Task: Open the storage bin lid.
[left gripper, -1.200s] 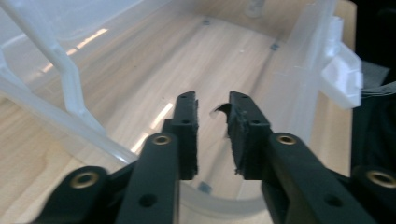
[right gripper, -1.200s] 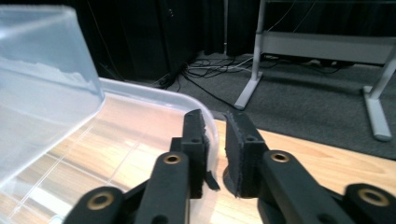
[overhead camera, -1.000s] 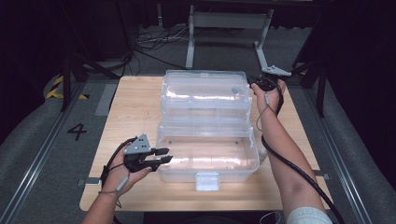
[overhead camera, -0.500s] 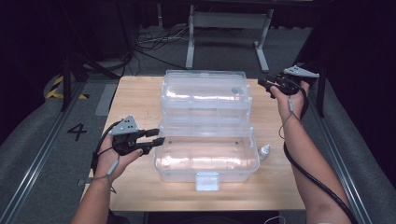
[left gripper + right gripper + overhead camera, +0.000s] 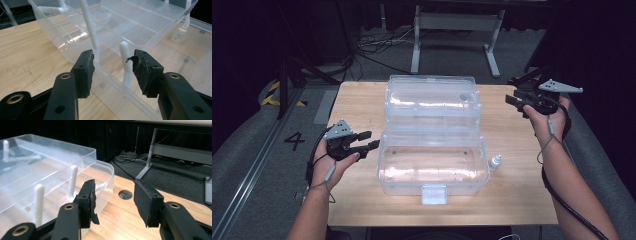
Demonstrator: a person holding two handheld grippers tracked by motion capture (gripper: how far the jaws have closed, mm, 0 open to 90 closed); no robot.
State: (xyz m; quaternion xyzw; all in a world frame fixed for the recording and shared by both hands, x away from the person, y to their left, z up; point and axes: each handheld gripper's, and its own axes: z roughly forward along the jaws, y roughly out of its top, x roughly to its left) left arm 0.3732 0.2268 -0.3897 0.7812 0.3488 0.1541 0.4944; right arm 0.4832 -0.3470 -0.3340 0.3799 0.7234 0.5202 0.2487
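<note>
In the high view the clear plastic box stands open in the middle of the table; its walls are hard to trace. A small bottle stands by its right side. The left gripper has drawn back from the box toward the left edge, and the right gripper toward the right edge.

In the left gripper view the jaws have just been opening, nothing between them.

In the right gripper view the jaws are spread and empty, with a round hole in the table beyond
</note>
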